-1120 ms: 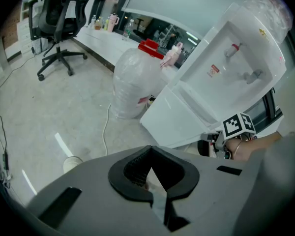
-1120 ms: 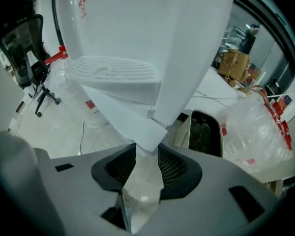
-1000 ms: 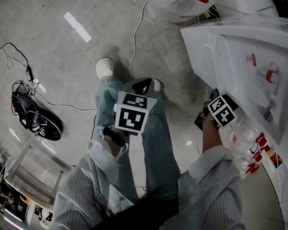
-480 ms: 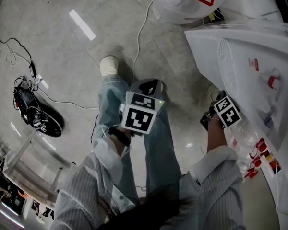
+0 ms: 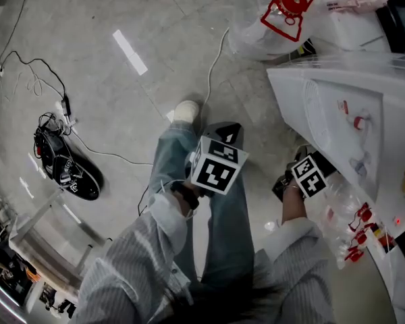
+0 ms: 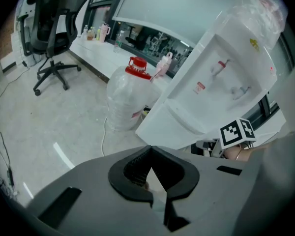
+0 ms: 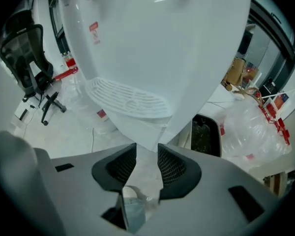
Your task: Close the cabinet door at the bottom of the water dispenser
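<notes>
The white water dispenser [image 5: 337, 106] stands at the right of the head view, with its red and blue taps facing me. In the left gripper view its lower cabinet door [image 6: 162, 127] shows as a flat white panel under the tap recess, and I see no gap there. My left gripper [image 6: 150, 150] is shut with nothing between its tips; it hangs over the person's legs [image 5: 219, 167]. Close to the dispenser's lower corner [image 7: 152, 132], my right gripper [image 7: 147, 154] has its jaws apart and holds nothing. In the head view it sits beside the dispenser [image 5: 304, 175].
A large water bottle with a red cap [image 5: 283, 12] stands on the floor behind the dispenser. A black device with cables [image 5: 67, 171] lies at the left. A clear plastic bag [image 5: 351, 214] hangs at the dispenser's near side. An office chair [image 6: 51, 38] stands farther off.
Both grippers have risen a little, away from the floor. The head view has shifted, so more of the water bottle shows at the top. Neither pair of jaws has visibly changed.
</notes>
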The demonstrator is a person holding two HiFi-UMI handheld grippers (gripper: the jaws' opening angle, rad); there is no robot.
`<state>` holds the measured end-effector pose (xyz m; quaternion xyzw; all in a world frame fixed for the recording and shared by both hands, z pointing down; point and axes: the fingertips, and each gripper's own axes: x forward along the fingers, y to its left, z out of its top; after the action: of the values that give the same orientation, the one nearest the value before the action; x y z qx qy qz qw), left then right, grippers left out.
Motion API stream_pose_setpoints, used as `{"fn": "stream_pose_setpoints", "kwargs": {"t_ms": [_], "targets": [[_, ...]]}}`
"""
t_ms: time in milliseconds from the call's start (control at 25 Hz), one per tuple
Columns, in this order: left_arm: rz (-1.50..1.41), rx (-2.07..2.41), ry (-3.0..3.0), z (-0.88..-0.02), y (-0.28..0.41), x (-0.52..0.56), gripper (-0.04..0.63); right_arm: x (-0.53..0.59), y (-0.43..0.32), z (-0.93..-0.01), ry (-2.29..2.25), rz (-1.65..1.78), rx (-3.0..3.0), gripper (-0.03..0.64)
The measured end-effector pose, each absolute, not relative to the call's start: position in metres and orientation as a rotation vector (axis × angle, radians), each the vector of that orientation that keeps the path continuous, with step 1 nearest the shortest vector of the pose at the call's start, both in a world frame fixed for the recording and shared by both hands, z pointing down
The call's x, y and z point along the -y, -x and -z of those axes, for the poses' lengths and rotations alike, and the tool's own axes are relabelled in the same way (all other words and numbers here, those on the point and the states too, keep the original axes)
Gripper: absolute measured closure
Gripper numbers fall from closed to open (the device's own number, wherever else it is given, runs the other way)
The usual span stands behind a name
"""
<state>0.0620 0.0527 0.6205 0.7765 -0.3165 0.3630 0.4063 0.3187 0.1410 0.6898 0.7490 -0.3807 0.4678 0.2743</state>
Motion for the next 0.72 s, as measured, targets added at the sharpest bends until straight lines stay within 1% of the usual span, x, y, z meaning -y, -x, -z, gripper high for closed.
{"fn": "stream_pose_setpoints", "kwargs": {"t_ms": [320, 560, 720], "targets": [[-0.923, 0.689, -2.120, -0.539, -0.043, -0.004, 0.584, -0.104, -0.259, -0.590, -2.220, -1.269, 1.075, 0.482], [-0.918, 0.556, -2.280, -0.438, -0.044, 0.017, 0.584, -0.075, -0.219, -0.471, -2.392, -1.236, 1.222, 0.482], [-0.846, 0.472, -2.437, -0.363, -0.058, 0.038, 0.584, -0.035, -0.191, -0.372, -2.476, -1.069, 1.463, 0.485]]}}
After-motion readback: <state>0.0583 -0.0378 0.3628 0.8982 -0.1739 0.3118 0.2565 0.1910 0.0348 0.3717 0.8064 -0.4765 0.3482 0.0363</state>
